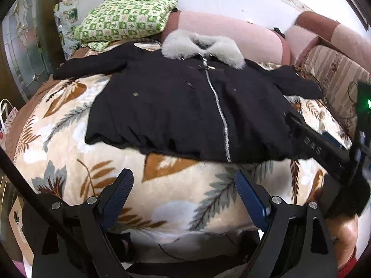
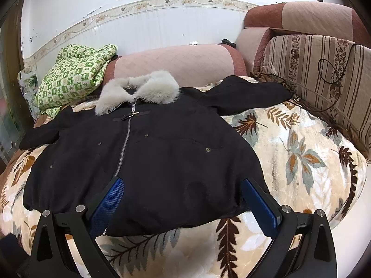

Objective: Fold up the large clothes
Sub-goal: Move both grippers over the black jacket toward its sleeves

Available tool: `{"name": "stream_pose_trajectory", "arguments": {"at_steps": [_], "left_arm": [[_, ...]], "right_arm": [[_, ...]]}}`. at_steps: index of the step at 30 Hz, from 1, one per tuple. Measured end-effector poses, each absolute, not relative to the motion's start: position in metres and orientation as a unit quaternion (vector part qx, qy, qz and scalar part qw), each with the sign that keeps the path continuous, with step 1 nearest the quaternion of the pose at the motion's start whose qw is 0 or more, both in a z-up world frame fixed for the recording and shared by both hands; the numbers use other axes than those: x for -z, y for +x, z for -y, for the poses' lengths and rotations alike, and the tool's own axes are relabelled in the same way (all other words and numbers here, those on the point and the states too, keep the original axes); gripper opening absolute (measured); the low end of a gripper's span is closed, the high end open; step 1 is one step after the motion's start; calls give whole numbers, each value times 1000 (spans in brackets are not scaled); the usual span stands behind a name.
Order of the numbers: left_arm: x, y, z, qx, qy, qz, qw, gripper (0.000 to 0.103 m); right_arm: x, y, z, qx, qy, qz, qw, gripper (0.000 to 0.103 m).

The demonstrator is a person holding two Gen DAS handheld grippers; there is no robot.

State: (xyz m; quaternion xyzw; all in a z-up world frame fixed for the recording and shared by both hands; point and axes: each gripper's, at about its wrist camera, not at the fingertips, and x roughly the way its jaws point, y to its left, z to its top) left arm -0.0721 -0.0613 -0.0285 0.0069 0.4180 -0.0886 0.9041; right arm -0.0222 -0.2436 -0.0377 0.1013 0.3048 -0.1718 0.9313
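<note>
Facing black coat spread flat on leaf-print blanket, fur collar far end, zipper running away from you. Right tongs over hem, left tongs just short; both wide open, empty.

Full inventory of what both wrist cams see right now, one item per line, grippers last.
coat: 1, black, spread flat front-up on the blanket, sleeves out to the sides
fur collar: 1, grey, at the coat's neck, far end
zipper: 1, silver, closed, down the coat's front
blanket: 1, cream with brown and grey leaves, under the coat
checked cloth: 1, green and white, bunched at far left
cushions: several, pink and maroon, along the wall
striped cover: 1, beige and brown, far right
cable: 1, dark, on the striped cover
left gripper: 1, black with blue pads, open, short of the hem
right gripper: 1, same, open over the hem
</note>
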Motion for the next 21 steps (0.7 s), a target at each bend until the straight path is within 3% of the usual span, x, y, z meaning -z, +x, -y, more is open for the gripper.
{"name": "stream_pose_trajectory", "arguments": {"at_steps": [8, 21], "left_arm": [[11, -46, 53, 9, 44, -373, 927, 89], [14, -6, 43, -19, 51, -390, 919, 89]], "right_arm": [[33, -17, 263, 185, 99, -294, 933, 102], [12, 10, 296, 209, 80, -270, 936, 102]]}}
